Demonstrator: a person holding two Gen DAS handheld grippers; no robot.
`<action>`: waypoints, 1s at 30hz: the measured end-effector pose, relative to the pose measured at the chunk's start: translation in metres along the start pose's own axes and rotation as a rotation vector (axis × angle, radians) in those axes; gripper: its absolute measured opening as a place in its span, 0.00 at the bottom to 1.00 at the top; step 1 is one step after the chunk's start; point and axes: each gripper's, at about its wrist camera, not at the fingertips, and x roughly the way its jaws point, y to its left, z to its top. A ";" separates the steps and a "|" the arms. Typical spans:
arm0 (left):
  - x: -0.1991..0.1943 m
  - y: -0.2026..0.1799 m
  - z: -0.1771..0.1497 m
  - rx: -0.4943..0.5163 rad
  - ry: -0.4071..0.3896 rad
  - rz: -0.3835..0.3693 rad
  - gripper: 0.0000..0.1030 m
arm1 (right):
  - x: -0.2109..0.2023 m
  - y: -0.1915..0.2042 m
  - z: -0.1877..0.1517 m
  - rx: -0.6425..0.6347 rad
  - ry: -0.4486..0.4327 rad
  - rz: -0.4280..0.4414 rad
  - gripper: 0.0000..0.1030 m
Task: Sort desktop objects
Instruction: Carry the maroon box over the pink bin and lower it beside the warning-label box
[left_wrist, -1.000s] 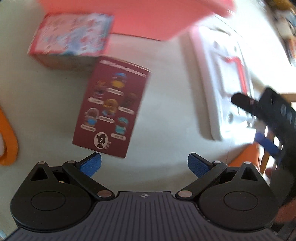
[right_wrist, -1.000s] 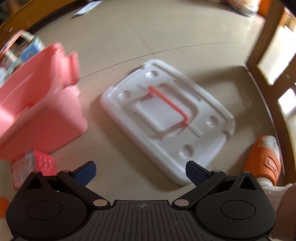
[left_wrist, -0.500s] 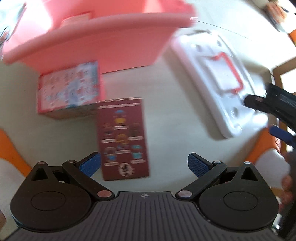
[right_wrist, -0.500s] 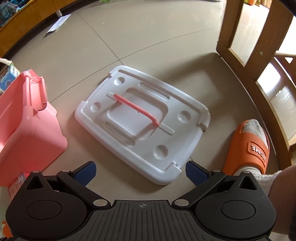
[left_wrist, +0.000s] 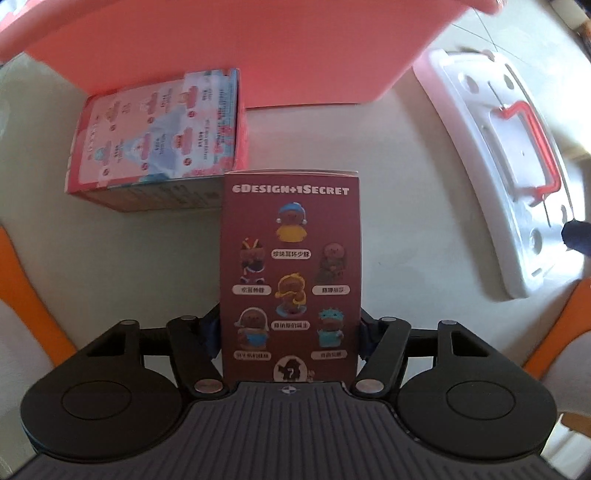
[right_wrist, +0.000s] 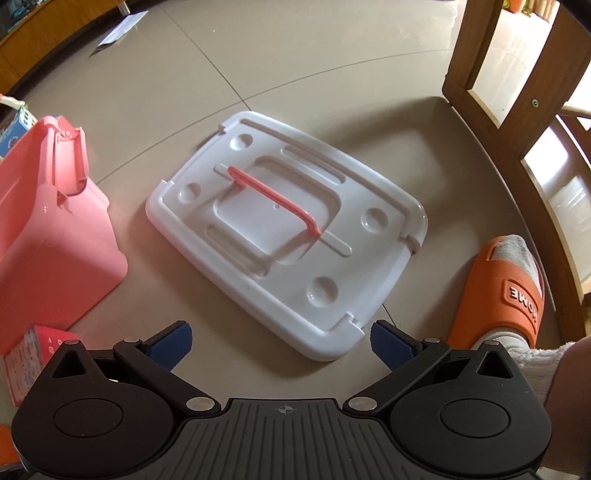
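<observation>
The left claw (left_wrist: 290, 334) points straight down with its jaws closing, blue pads pressed on both sides of the maroon box (left_wrist: 291, 273), while the right claw (right_wrist: 281, 341) tilts steeply downward with its jaws spread wide and nothing between them.

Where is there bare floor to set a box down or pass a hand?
Bare floor lies between the maroon box and white lid, and beyond the lid. It is crowded where the pink-blue box sits against the pink bin.
</observation>
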 end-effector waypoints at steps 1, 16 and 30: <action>0.005 -0.005 0.001 0.002 -0.002 0.008 0.64 | 0.001 0.000 0.000 -0.002 0.001 -0.002 1.00; -0.008 -0.043 -0.007 0.042 -0.012 -0.012 0.62 | -0.002 0.005 -0.003 -0.037 0.015 0.016 1.00; -0.088 -0.054 -0.001 0.022 -0.127 -0.075 0.62 | -0.015 0.010 -0.010 -0.093 0.054 0.045 1.00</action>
